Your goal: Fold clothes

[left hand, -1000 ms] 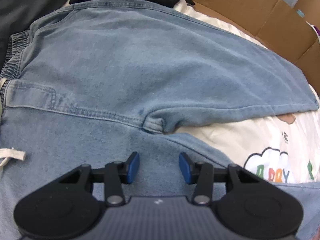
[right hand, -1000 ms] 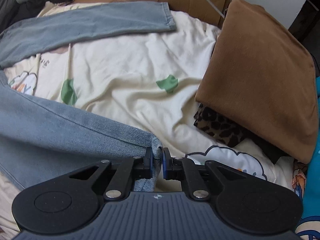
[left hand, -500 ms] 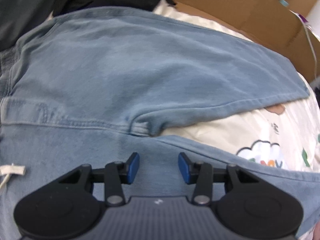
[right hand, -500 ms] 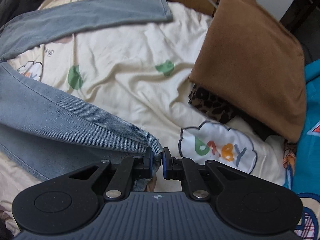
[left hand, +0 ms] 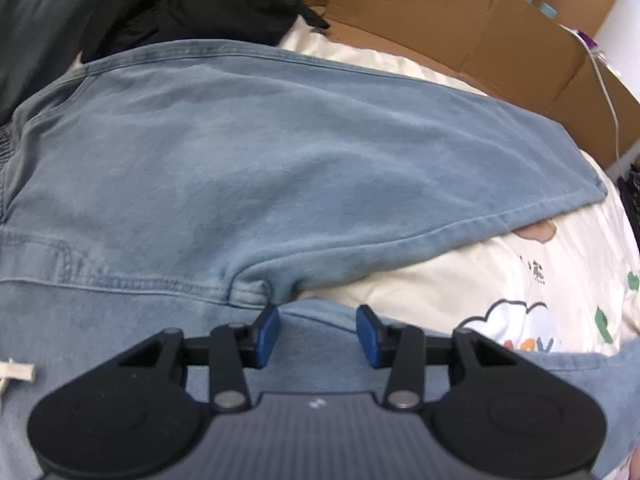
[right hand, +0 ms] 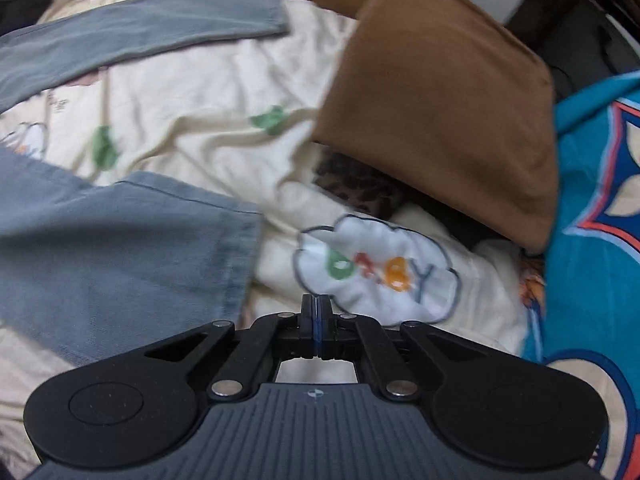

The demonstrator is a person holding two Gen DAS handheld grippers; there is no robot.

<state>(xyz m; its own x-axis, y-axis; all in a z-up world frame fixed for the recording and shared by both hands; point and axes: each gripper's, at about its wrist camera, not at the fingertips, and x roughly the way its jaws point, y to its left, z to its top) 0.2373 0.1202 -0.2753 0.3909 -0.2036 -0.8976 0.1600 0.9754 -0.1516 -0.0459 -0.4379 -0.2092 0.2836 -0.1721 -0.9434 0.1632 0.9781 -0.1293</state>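
Light blue jeans (left hand: 280, 168) lie spread on a cream printed bedsheet (left hand: 500, 276). My left gripper (left hand: 318, 334) is open and empty, just above the crotch seam of the jeans. In the right wrist view the near trouser leg (right hand: 120, 256) lies flat with its hem to the left of my right gripper (right hand: 317, 312), which is shut with nothing between its pads. The far leg (right hand: 140, 40) stretches across the top of the sheet.
A folded brown garment (right hand: 440, 100) rests on a leopard-print item (right hand: 352, 184) at the right. A teal patterned cloth (right hand: 600, 240) lies at the far right. Cardboard (left hand: 460, 28) lines the back. Dark clothes (left hand: 180, 8) are piled at the back left.
My right gripper let go of the near leg's hem, which dropped flat to its left, and the pads closed fully. My left gripper moved forward toward the crotch seam and stayed open.
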